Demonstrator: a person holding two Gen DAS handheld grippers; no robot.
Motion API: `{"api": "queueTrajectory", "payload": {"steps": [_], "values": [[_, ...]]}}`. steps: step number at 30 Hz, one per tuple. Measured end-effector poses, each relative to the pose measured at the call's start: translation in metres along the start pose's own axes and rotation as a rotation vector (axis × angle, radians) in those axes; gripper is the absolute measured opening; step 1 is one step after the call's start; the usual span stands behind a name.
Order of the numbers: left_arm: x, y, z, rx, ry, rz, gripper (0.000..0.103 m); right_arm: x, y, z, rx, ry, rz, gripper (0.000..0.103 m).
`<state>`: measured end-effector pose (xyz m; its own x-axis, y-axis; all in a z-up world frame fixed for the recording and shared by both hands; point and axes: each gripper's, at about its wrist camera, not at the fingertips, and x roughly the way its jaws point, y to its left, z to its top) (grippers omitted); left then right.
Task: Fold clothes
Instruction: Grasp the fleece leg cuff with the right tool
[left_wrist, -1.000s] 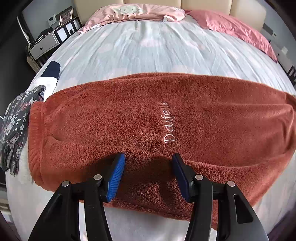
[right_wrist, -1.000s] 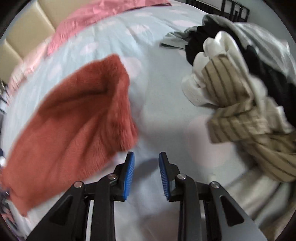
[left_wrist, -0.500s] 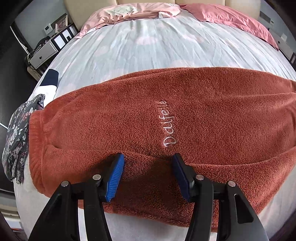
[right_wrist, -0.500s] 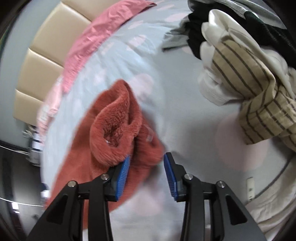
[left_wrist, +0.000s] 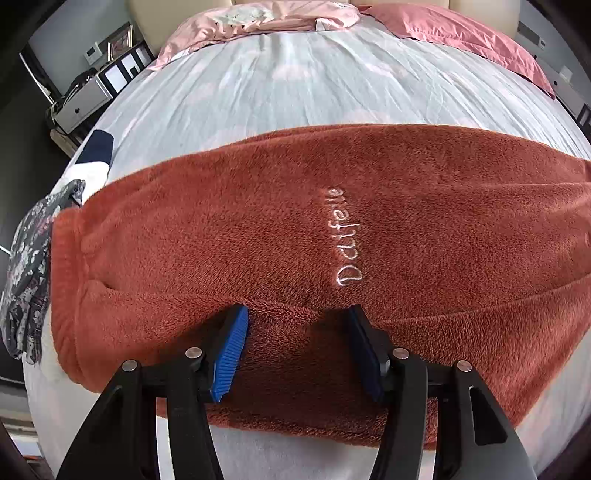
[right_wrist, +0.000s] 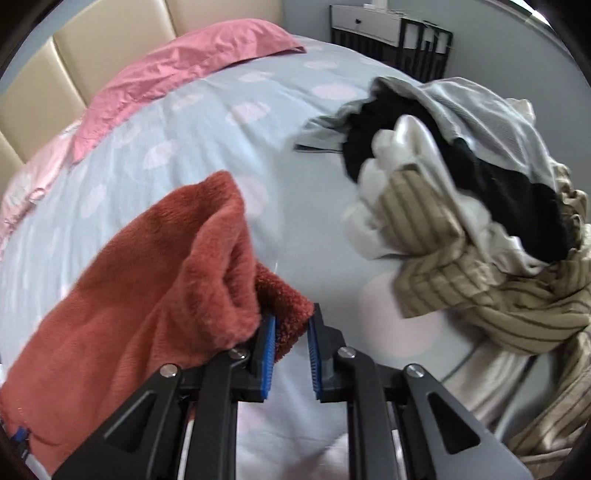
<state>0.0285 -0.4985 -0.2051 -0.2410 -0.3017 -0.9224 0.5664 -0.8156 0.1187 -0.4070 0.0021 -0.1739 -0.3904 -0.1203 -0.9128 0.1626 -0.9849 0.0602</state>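
A rust-red fleece garment (left_wrist: 258, 229) with white embroidered lettering lies spread across the bed. My left gripper (left_wrist: 297, 317) is open, its blue pads straddling a ridge of the fleece at the near edge. In the right wrist view, my right gripper (right_wrist: 291, 328) has closed on the end of the same fleece garment (right_wrist: 147, 288) and holds it lifted above the sheet, with fleece bunched over its left finger.
The bed sheet (left_wrist: 295, 85) is pale blue with pink spots. Pink pillows (left_wrist: 461, 37) lie at the headboard. A floral garment (left_wrist: 26, 266) hangs at the left edge. A pile of striped, black and grey clothes (right_wrist: 461, 206) lies to the right. A nightstand (left_wrist: 81, 99) stands far left.
My right gripper reached the end of the fleece, closed on it and lifted it. My left gripper stayed open over the near edge while its view crept forward.
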Motion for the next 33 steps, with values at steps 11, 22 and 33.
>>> {"api": "queueTrajectory", "payload": {"steps": [11, 22, 33], "values": [[0.001, -0.008, 0.002, 0.004, 0.0, 0.01, 0.057, 0.01, -0.026, 0.004, 0.032, 0.074, 0.131, 0.035], [-0.02, -0.006, -0.003, -0.049, -0.059, -0.016, 0.058, -0.019, -0.045, 0.015, 0.052, 0.038, 0.285, 0.054], [-0.021, 0.0, 0.011, -0.072, -0.1, -0.015, 0.058, 0.05, -0.037, 0.0, 0.163, 0.103, 0.374, 0.054]]}}
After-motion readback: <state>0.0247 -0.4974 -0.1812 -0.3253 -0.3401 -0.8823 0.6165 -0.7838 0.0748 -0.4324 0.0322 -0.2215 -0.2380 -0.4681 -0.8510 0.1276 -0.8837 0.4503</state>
